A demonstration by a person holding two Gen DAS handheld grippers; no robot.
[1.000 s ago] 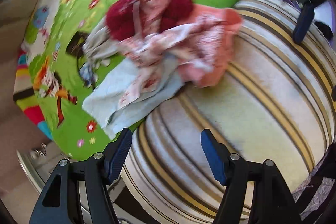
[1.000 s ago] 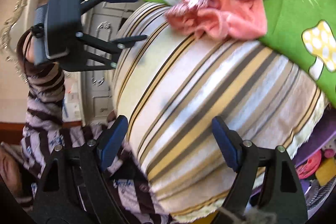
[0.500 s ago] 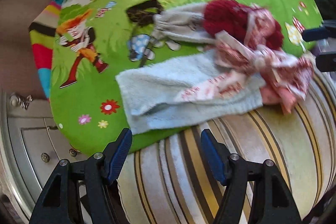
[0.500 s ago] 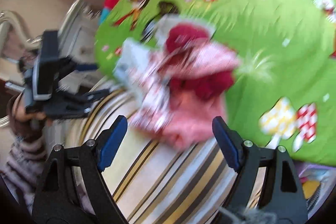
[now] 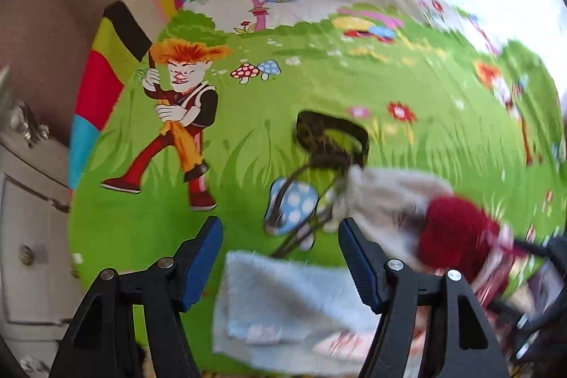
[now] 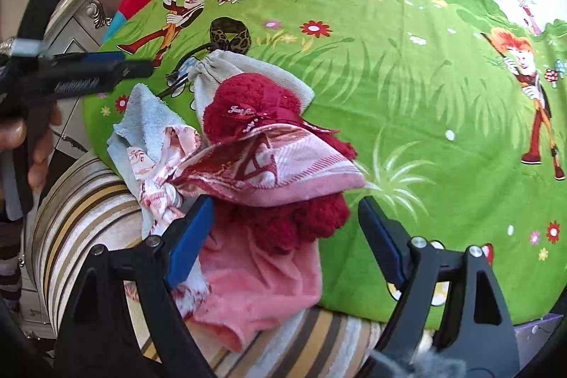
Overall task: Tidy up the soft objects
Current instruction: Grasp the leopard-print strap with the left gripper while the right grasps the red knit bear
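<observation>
A heap of soft things lies on a green cartoon bedspread (image 6: 407, 94): a red knit hat (image 6: 248, 101), a pink patterned scarf (image 6: 283, 165), a salmon towel (image 6: 262, 289), a light blue towel (image 6: 149, 126) and a grey drawstring bag (image 6: 219, 69). My right gripper (image 6: 285, 229) hovers open over the red knit and the salmon towel, gripping nothing. My left gripper (image 5: 280, 257) stands open above the light blue towel (image 5: 283, 300), with the grey bag (image 5: 386, 197) and red hat (image 5: 457, 232) to its right. It also shows in the right wrist view, held by a hand (image 6: 39, 144).
A leopard-print band (image 6: 230, 34) lies on the bedspread behind the heap. A striped cushion (image 6: 81, 211) sits at the heap's near side. A pale carved cabinet (image 5: 24, 201) stands left of the bed. The bedspread's right half is bare green cloth.
Both grippers have swung away from the striped cushion toward the heap and bedspread. The left view rolled and slid left over the blue towel. Both grippers stayed open.
</observation>
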